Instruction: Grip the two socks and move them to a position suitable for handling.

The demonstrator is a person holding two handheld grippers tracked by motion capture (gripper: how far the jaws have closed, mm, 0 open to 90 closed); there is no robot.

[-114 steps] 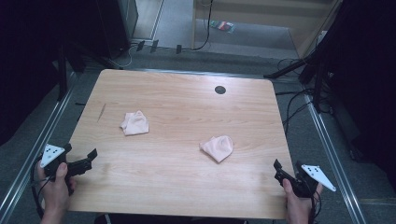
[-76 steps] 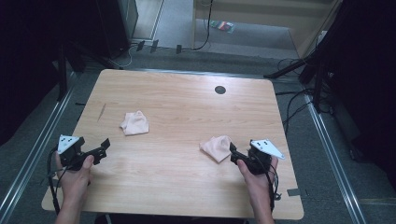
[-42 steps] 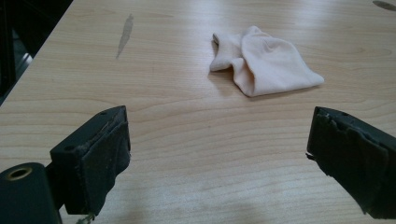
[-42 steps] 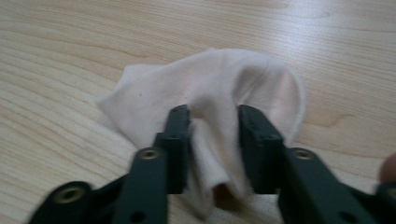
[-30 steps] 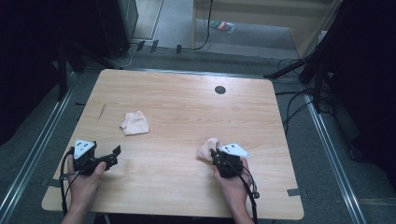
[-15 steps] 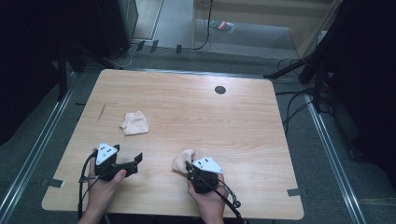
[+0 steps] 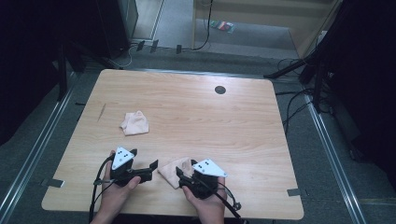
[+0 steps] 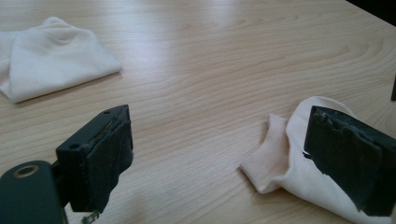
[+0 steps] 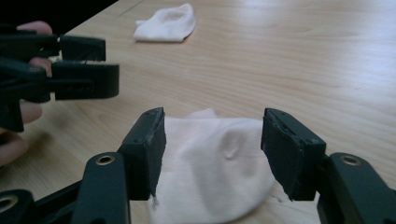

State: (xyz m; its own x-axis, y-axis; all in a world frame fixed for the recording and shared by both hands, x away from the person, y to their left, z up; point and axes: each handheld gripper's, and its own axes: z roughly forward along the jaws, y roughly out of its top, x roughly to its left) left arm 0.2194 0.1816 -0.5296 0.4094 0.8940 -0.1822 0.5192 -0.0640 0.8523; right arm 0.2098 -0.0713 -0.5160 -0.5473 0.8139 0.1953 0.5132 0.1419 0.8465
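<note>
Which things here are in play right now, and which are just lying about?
In play: near sock, right gripper open around it, left gripper open beside it.
Lying about: far sock, black round port in the table, packet on the floor.

On a wooden table (image 7: 243, 121), two pale cloths are seen: one (image 7: 134, 123) left of centre, another (image 7: 173, 170) near the front edge, flanked by the left gripper (image 7: 150, 167) and the right gripper (image 7: 181, 175), which seemingly touches it.
</note>
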